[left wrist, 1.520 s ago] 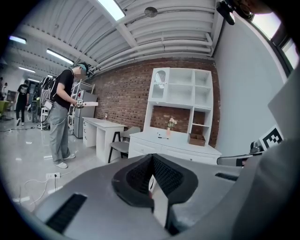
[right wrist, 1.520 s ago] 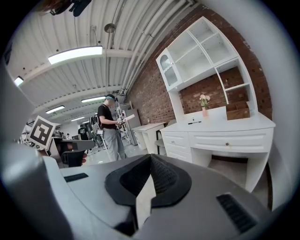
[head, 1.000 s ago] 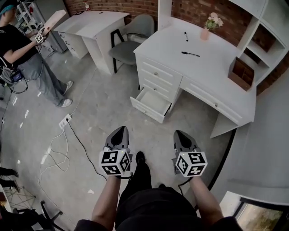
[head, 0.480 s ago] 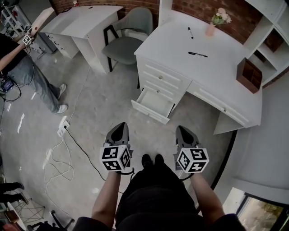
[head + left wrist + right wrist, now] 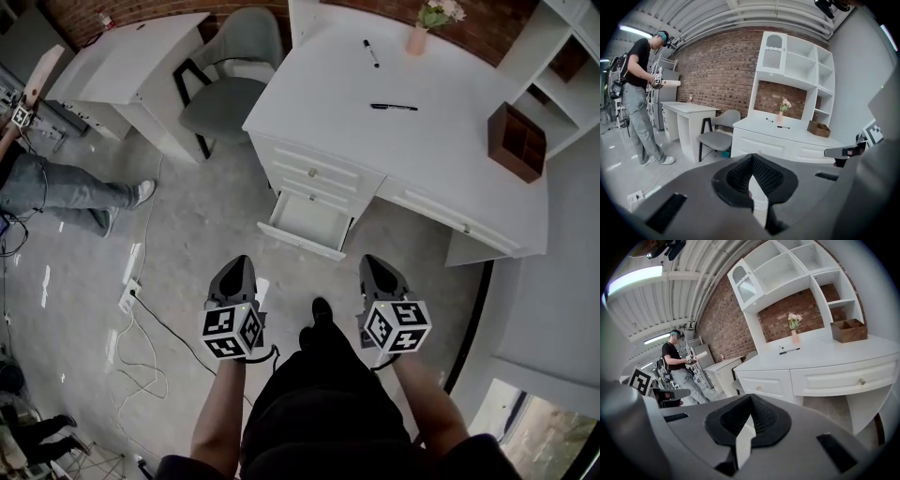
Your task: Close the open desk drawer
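The white desk (image 5: 441,141) has its bottom left drawer (image 5: 307,222) pulled open and empty, seen in the head view just ahead of my feet. My left gripper (image 5: 237,264) is held short of the drawer, down and to its left, with its jaws shut on nothing. Level with it, below the drawer's right corner, my right gripper (image 5: 372,262) is also shut and empty. In the left gripper view the shut left gripper (image 5: 752,157) points at the desk front (image 5: 764,145). In the right gripper view the right gripper (image 5: 750,397) points at the desk's drawers (image 5: 764,383).
A grey chair (image 5: 225,94) stands left of the desk, beside a second white desk (image 5: 131,66). A person (image 5: 66,192) stands at far left. A power strip with a cable (image 5: 131,291) lies on the floor. Pens (image 5: 392,107), a vase (image 5: 417,37) and a wooden box (image 5: 517,141) sit on the desk.
I have stepped nearer to the desk, so the open drawer now lies closer to both grippers. Both grippers stay shut and side by side.
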